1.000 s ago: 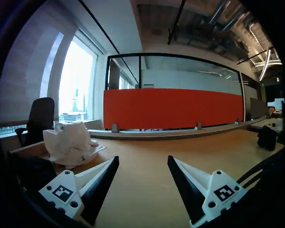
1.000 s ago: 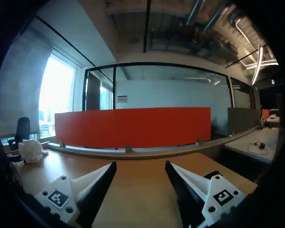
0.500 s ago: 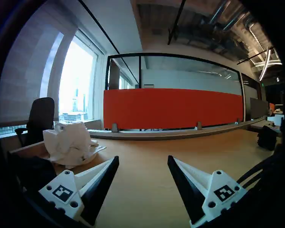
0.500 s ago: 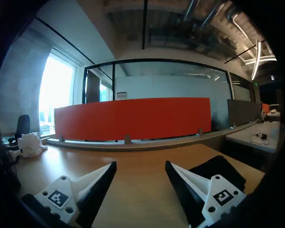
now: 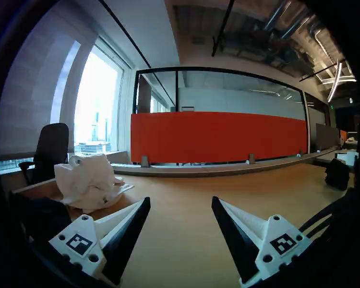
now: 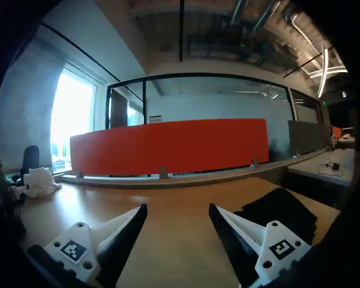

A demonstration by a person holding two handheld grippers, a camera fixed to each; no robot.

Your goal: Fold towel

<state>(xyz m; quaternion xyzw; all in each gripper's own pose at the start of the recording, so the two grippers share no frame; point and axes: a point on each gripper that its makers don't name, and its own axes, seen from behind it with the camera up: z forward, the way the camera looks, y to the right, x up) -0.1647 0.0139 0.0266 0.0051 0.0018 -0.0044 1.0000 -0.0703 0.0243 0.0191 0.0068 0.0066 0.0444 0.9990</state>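
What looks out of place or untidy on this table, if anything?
The white towel lies crumpled in a heap at the left end of the wooden table, not spread flat. The black cloth beside the right hand-held gripper looks folded. Nothing looks spilled or damaged.

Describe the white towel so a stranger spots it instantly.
Find the long wooden desk along the orange partition panel. At its window end, by the black office chair, sits the crumpled white fabric towel. The folded cloth opposite is black; this heap is white.
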